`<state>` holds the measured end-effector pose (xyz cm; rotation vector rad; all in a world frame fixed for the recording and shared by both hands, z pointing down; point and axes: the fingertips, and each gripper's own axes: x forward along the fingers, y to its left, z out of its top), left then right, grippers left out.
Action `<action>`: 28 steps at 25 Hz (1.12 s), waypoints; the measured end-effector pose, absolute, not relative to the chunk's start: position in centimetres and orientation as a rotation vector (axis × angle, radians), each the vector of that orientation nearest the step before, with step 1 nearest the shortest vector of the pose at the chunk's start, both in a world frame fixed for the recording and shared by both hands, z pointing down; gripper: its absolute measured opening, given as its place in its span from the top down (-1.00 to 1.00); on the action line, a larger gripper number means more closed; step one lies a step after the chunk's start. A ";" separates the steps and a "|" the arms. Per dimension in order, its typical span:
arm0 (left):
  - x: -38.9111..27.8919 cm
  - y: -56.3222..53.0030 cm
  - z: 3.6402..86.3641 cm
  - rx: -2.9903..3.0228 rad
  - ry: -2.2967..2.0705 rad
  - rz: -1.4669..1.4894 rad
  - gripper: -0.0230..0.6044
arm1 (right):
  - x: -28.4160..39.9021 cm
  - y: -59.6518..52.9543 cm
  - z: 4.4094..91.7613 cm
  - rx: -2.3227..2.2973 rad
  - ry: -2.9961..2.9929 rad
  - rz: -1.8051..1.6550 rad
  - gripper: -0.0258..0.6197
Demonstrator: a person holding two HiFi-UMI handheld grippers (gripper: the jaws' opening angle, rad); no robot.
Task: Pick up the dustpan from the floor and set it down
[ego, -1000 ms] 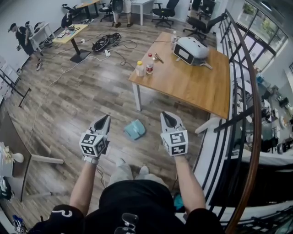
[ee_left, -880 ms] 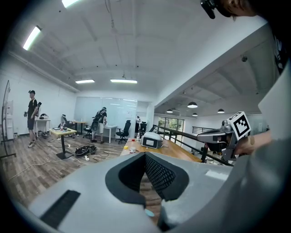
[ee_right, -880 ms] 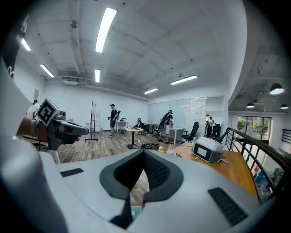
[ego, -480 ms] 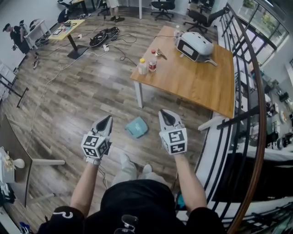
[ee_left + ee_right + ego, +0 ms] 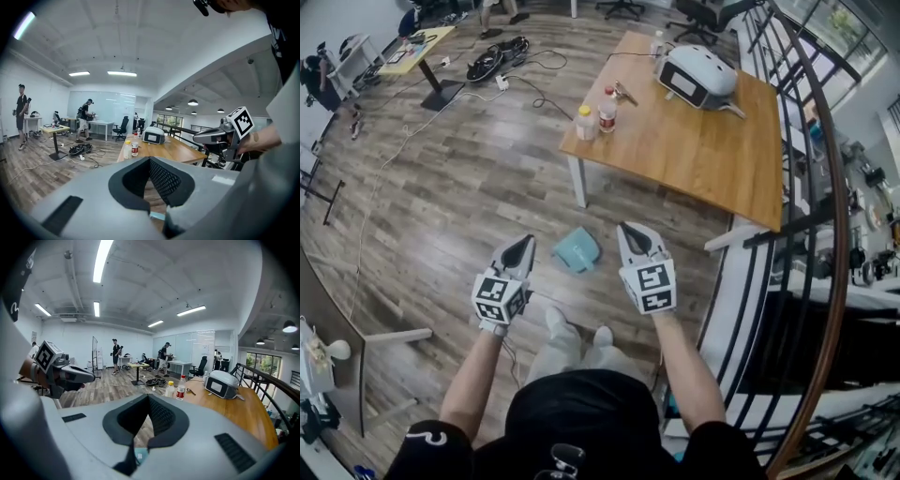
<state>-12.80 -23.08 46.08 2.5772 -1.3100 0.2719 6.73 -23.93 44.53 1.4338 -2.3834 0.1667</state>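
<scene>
The teal dustpan (image 5: 577, 249) lies on the wood floor, just in front of the person's feet. In the head view it sits between the two grippers, apart from both. My left gripper (image 5: 526, 241) hangs to its left, jaws shut and empty. My right gripper (image 5: 623, 228) hangs to its right, also shut and empty. In the left gripper view only a teal sliver of the dustpan (image 5: 157, 215) shows below the shut jaws (image 5: 150, 159). The right gripper view shows a similar sliver of the dustpan (image 5: 139, 455) under its shut jaws (image 5: 149, 397).
A wooden table (image 5: 694, 159) stands just beyond the dustpan, with two bottles (image 5: 585, 122) and a white device (image 5: 698, 75) on it. A black railing (image 5: 806, 234) runs along the right. Cables (image 5: 492, 66) lie on the far floor. The person's shoes (image 5: 553, 323) are near the dustpan.
Both grippers have moved forward and down, closer to the dustpan, and now flank it. The table and dustpan appear nearer. Jaws stayed shut.
</scene>
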 end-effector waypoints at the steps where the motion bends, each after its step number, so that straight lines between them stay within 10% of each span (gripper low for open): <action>1: -12.8 -23.4 46.7 2.574 -1.302 0.277 0.93 | 6.6 -24.2 45.2 1.433 -2.380 0.175 0.94; 19: -15.3 -28.1 62.0 2.450 -1.217 0.295 0.93 | 1.0 -29.0 62.6 1.327 -2.334 0.393 0.93; 28: -17.7 -30.1 69.3 2.413 -1.187 0.315 0.93 | -2.1 -29.6 74.6 1.212 -2.255 0.523 0.37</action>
